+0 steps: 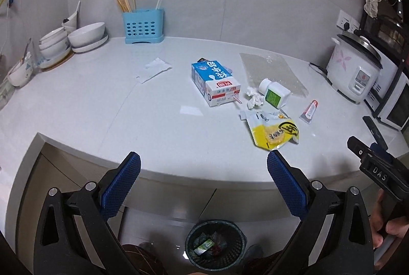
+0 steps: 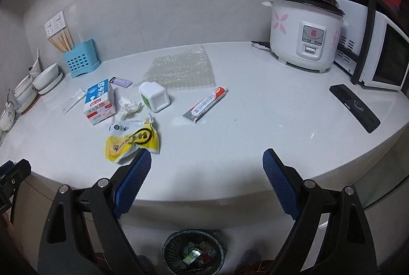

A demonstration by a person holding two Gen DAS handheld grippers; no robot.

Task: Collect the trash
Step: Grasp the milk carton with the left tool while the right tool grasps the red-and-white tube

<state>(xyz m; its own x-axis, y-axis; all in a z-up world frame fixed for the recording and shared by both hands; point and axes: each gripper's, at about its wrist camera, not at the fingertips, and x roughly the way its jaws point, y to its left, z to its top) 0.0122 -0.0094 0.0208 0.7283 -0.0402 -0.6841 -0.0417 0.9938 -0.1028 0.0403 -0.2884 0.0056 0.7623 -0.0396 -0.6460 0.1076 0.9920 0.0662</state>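
Trash lies scattered on the white counter (image 1: 102,106): a blue milk carton (image 1: 213,82) (image 2: 99,101), a crumpled tissue (image 1: 254,98) (image 2: 129,106), a white bottle with a green label (image 1: 274,95) (image 2: 154,96), a yellow snack bag (image 1: 274,133) (image 2: 133,141), a toothpaste tube (image 1: 309,111) (image 2: 205,104), a bubble wrap sheet (image 1: 271,72) (image 2: 181,68) and a clear wrapper (image 1: 154,69) (image 2: 74,100). My left gripper (image 1: 204,167) hangs open over the counter's front edge, nothing between its pads. My right gripper (image 2: 207,164) is open and empty too, near the snack bag.
A black mesh bin (image 1: 216,247) (image 2: 194,252) with some trash stands on the floor below the counter. Bowls (image 1: 87,36) and a blue chopstick holder (image 1: 143,26) sit back left. A rice cooker (image 2: 305,27), a microwave (image 2: 378,55) and a black power strip (image 2: 354,107) are right.
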